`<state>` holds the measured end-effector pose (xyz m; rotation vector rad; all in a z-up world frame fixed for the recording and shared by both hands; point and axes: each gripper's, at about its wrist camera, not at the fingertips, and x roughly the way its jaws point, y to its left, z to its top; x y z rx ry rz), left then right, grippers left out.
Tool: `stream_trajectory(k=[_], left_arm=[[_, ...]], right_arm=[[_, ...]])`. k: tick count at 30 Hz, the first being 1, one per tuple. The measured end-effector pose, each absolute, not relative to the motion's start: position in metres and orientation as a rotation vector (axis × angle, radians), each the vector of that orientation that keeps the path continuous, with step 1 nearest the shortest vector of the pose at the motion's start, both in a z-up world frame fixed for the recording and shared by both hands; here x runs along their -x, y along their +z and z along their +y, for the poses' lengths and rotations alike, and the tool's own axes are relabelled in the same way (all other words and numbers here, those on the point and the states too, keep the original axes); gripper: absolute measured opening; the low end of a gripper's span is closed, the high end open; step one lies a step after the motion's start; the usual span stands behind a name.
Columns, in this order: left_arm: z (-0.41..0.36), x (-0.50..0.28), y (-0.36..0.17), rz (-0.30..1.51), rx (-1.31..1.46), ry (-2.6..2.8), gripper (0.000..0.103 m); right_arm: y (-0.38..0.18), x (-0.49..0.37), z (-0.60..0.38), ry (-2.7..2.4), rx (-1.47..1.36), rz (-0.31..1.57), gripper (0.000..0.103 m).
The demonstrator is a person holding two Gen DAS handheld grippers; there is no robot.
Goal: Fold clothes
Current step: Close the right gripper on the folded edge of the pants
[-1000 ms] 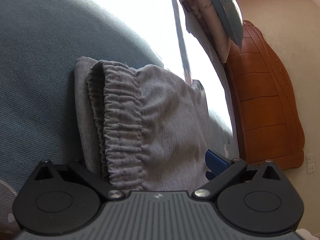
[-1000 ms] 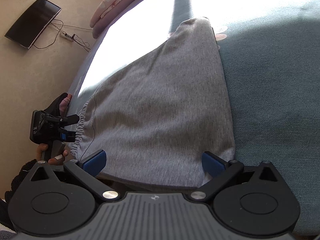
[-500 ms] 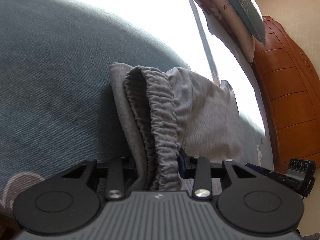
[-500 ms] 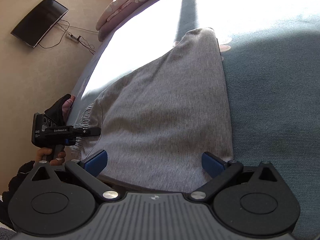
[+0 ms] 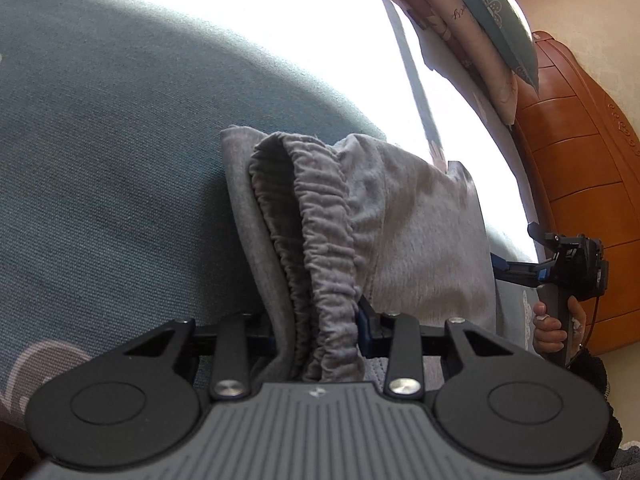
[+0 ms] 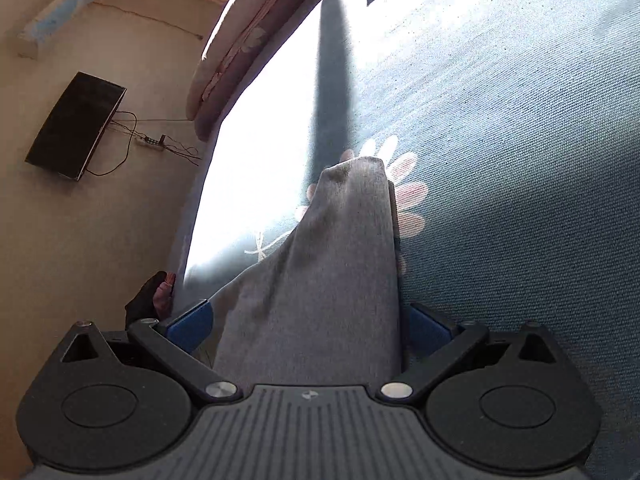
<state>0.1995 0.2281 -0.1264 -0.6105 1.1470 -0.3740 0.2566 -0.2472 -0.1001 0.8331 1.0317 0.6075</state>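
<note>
Since the earlier frames the left gripper (image 5: 318,330) has closed in from wide to narrow, its jaws now pinching the gathered elastic waistband (image 5: 324,240) of the grey trousers (image 5: 416,240); the right gripper (image 6: 308,324) has shifted along the garment, w/ much less cloth ahead of it than before.

Landmark: the trousers. They lie on a blue-grey bedspread (image 5: 108,184) — a blown-out patch of sunlight (image 5: 304,40) sits beyond them, and a pink flower print (image 6: 408,192) pokes out beside their far end. Past the sunlit patch, pillows (image 5: 480,20) lean against an orange wooden headboard (image 5: 572,152). Off the bed's edge in the right wrist view: beige floor, a dark flat screen (image 6: 76,124) and a power strip (image 6: 150,141) w/ cables.

Sun glare wipes out all detail on that part of the bed. Left gripper's left pad is buried behind the cloth. Right gripper's jaws stand wide, blue pads (image 6: 190,322) either side of the trouser fabric, not pressing it — whether cloth rests on the body below, can't tell.

A hand (image 5: 554,324) w/ dark sleeve grips the right gripper's handle, just right of the trousers. Left gripper tilts down at the bed.
</note>
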Motion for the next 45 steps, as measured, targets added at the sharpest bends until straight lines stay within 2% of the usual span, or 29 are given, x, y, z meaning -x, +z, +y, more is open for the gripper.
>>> stream_trajectory(k=[6,14,21,29,37,39,43,45], left_arm=[[0.227,-0.198,-0.127,1.136,0.615,-0.374,0.037],[0.227,-0.197,-0.128,1.132,0.622,-0.377,0.037],[0.225,-0.193,-0.127,1.124,0.622,-0.36,0.036],[0.224,-0.195,-0.125,1.142,0.618,-0.351,0.037],[0.22,-0.194,-0.124,1.148,0.612,-0.336,0.036],[0.22,-0.195,-0.124,1.149,0.616,-0.336,0.036],[0.221,-0.195,-0.124,1.15,0.622,-0.338,0.036],[0.221,-0.195,-0.125,1.15,0.627,-0.338,0.036]], right_arm=[[-0.098,-0.268,-0.225,0.64,-0.771,1.077,0.103],[-0.098,-0.211,-0.227,0.745,-0.766,1.108,0.103],[-0.095,-0.246,-0.203,0.704,-0.727,1.111,0.103],[-0.082,-0.208,-0.183,0.708,-0.497,1.111,0.101],[-0.074,-0.185,-0.122,0.63,-0.017,1.055,0.103],[-0.073,-0.187,-0.127,0.64,-0.046,1.049,0.103],[-0.076,-0.202,-0.16,0.688,-0.3,1.058,0.103],[-0.079,-0.208,-0.172,0.69,-0.407,1.06,0.096]])
